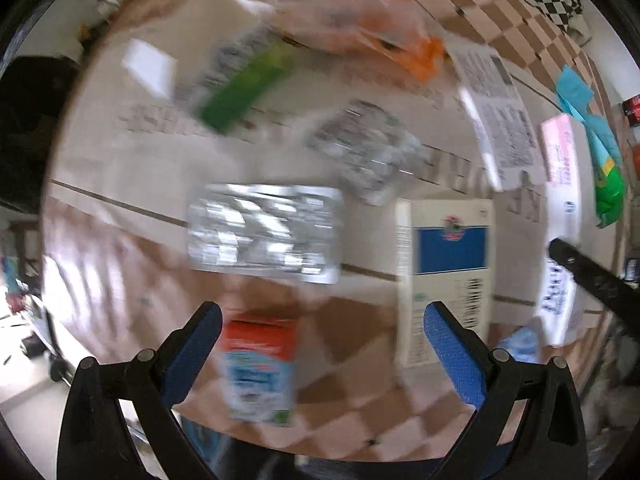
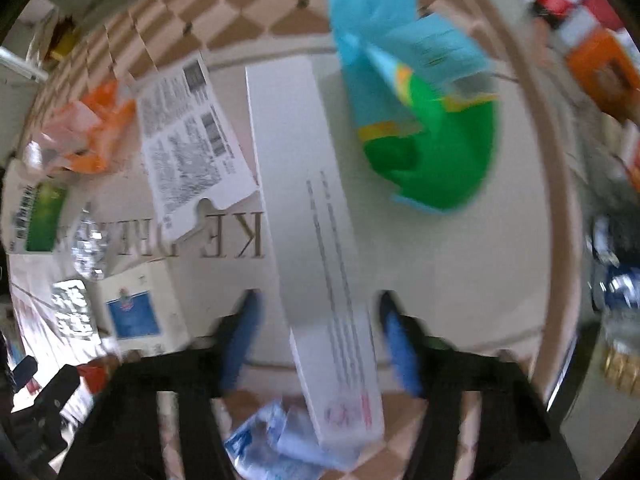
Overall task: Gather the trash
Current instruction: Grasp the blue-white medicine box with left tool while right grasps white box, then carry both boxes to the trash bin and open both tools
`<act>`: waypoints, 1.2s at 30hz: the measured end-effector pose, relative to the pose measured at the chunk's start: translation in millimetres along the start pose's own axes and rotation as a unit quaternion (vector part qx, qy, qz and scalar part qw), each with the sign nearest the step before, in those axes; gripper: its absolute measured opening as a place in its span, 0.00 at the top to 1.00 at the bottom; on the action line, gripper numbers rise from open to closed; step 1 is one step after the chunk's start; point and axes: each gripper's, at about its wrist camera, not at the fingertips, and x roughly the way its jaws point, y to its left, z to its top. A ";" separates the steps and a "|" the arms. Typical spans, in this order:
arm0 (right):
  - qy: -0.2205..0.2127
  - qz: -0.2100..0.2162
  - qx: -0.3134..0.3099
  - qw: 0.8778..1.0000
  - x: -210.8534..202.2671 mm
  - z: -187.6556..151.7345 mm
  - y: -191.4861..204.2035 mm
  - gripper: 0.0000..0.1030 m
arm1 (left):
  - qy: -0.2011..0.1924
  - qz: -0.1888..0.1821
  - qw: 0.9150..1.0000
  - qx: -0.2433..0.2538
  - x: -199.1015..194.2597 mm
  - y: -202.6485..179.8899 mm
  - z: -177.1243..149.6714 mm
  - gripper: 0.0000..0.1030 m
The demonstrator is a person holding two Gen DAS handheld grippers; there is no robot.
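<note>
Trash lies scattered on a checkered tablecloth with a pale mat. My left gripper (image 1: 322,320) is open and empty above a red and light-blue carton (image 1: 258,364). Ahead of it lie a silver blister pack (image 1: 264,232), a crumpled one (image 1: 368,152), a green box (image 1: 240,88) and a white and blue box (image 1: 446,276). My right gripper (image 2: 320,312) is open, its fingers either side of a long white box (image 2: 316,236) without touching it. A green and blue wrapper (image 2: 432,132) lies beyond it.
An orange wrapper (image 2: 96,136) and a printed flat carton (image 2: 192,140) lie at the left of the right wrist view. A blue-white plastic wrapper (image 2: 276,440) sits near the table edge. Cans and boxes (image 2: 600,68) crowd the far right. Both views are motion-blurred.
</note>
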 end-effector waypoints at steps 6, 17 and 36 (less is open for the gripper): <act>0.015 -0.014 0.021 1.000 8.0 -23.9 -44.1 0.62 | 0.057 -0.047 0.997 0.017 36.5 -45.4 1.7 0.00; 0.007 -0.018 0.037 0.999 43.9 -33.9 -59.1 0.62 | 0.039 0.013 0.998 0.040 48.0 -60.9 -11.6 0.32; -0.158 0.053 0.042 0.985 -131.3 -169.3 12.9 0.63 | -0.213 -0.011 0.970 0.117 -152.8 56.3 -111.4 0.32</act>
